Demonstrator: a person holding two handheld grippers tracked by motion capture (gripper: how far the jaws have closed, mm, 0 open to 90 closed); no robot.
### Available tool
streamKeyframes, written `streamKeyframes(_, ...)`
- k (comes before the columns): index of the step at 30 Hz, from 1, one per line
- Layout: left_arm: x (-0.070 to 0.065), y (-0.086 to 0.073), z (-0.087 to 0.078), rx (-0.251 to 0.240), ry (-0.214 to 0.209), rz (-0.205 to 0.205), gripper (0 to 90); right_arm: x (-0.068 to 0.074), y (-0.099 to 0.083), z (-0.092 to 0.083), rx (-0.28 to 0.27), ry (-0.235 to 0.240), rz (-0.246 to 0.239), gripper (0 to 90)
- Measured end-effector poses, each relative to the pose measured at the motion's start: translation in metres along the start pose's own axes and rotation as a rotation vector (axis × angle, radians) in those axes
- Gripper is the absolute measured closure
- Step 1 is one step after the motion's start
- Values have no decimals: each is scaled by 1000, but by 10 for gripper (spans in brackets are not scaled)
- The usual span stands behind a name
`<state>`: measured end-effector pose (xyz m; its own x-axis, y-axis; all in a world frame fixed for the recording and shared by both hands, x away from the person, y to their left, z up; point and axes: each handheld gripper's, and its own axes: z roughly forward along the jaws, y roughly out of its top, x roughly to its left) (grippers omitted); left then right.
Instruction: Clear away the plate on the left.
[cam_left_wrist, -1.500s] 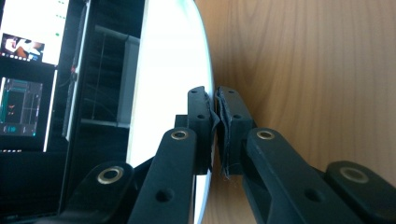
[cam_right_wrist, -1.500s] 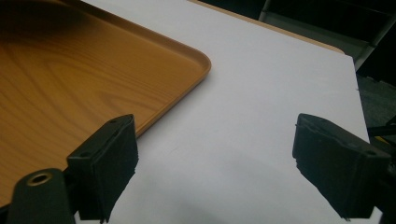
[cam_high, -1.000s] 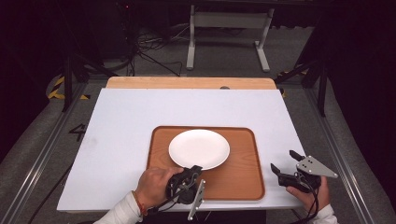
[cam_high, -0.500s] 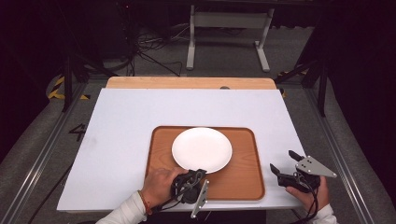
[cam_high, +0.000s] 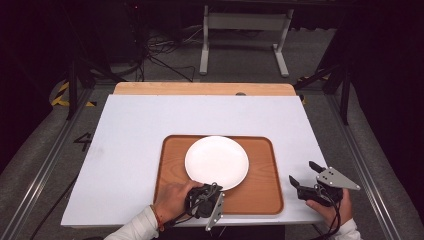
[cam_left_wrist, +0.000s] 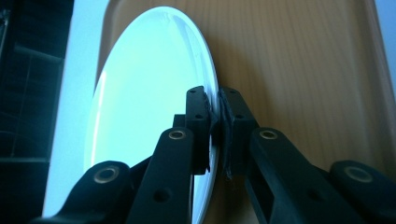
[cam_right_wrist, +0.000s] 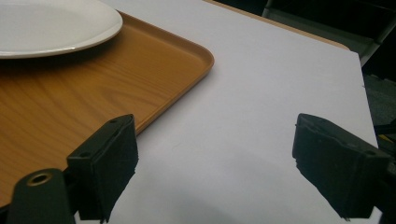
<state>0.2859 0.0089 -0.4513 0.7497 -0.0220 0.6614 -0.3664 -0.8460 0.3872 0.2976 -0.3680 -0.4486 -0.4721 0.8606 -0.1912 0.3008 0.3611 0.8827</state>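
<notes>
The left gripper (cam_high: 212, 187) covers the white plate's (cam_high: 216, 162) near rim; the frame's top edge crops the plate in the right gripper view.

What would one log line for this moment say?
left gripper: shut on plate rim | right gripper: open, beside tray | plate: on tray

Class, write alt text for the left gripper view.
Two black jaws of the left gripper are shut on the near rim of a round white plate, seen edge-on. Beside the plate is a brown wooden tray.
</notes>
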Motion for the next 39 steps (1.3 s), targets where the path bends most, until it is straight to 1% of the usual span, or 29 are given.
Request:
streamKeyframes(2,0,0,1,-9,-7,-12,823,0,0,0,-1,0,-1,149)
streamKeyframes(3,0,0,2,-22,-28,-26,801,0,0,0,-1,-1,-1,148)
streamKeyframes(4,-1,0,2,-24,-30,-37,799,0,0,0,0,-2,0,148)
streamKeyframes(5,-1,0,1,-39,-37,-29,799,0,0,0,0,-2,1,149)
streamKeyframes(6,-1,1,-1,-60,-40,-42,780,0,0,-1,-1,-1,1,148)
streamKeyframes(7,-1,1,-1,-66,-44,-51,755,0,0,0,-2,0,-2,148)
streamKeyframes(9,-1,2,-2,-73,-38,-59,727,1,0,0,2,1,-2,148)
streamKeyframes(10,-1,2,-3,-83,-47,-68,727,1,0,0,2,1,-2,148)
streamKeyframes(12,-1,1,-4,-89,-38,-72,690,1,0,1,5,6,-3,148)
streamKeyframes(13,-1,1,-6,-82,-46,-78,673,1,0,1,6,6,-4,148)
streamKeyframes(16,1,-2,-9,-111,-52,-101,628,1,0,1,4,6,-3,148)
streamKeyframes(19,5,-5,-13,-116,-42,-139,580,1,0,1,4,5,-1,148)
streamKeyframes(21,8,-7,-16,-126,-35,-150,549,1,-1,1,10,8,-7,148)
streamKeyframes(22,9,-8,-17,-137,-37,-173,549,1,-1,1,10,8,-7,148)
streamKeyframes(24,12,-11,-19,-149,-33,-201,517,1,-1,1,11,8,-8,148)
streamKeyframes(26,17,-15,-21,-152,-16,-196,490,1,-1,1,6,9,-8,148)
streamKeyframes(27,18,-17,-23,-151,-8,-209,475,1,0,1,7,7,-6,148)
streamKeyframes(28,21,-19,-24,-165,-5,-230,462,0,-1,1,5,7,-5,148)
streamKeyframes(31,27,-25,-29,-178,-1,-255,452,0,-1,1,11,9,-6,148)
streamKeyframes(32,30,-28,-31,-172,-1,-250,453,0,-1,1,11,10,-6,148)
streamKeyframes(33,32,-31,-33,-183,2,-266,451,1,-1,2,11,10,-6,148)
streamKeyframes(34,34,-33,-34,-187,0,-273,441,1,-1,2,11,11,-6,148)
streamKeyframes(35,37,-35,-36,-179,-3,-278,429,1,-1,2,12,10,-7,148)
streamKeyframes(36,38,-37,-37,-174,7,-290,412,0,-1,2,12,10,-8,148)
streamKeyframes(37,40,-39,-38,-174,16,-293,398,0,-2,2,12,9,-8,148)
streamKeyframes(38,43,-42,-40,-173,18,-305,379,0,-2,2,13,9,-8,148)
streamKeyframes(39,43,-42,-40,-173,18,-305,363,0,-2,2,13,9,-8,148)
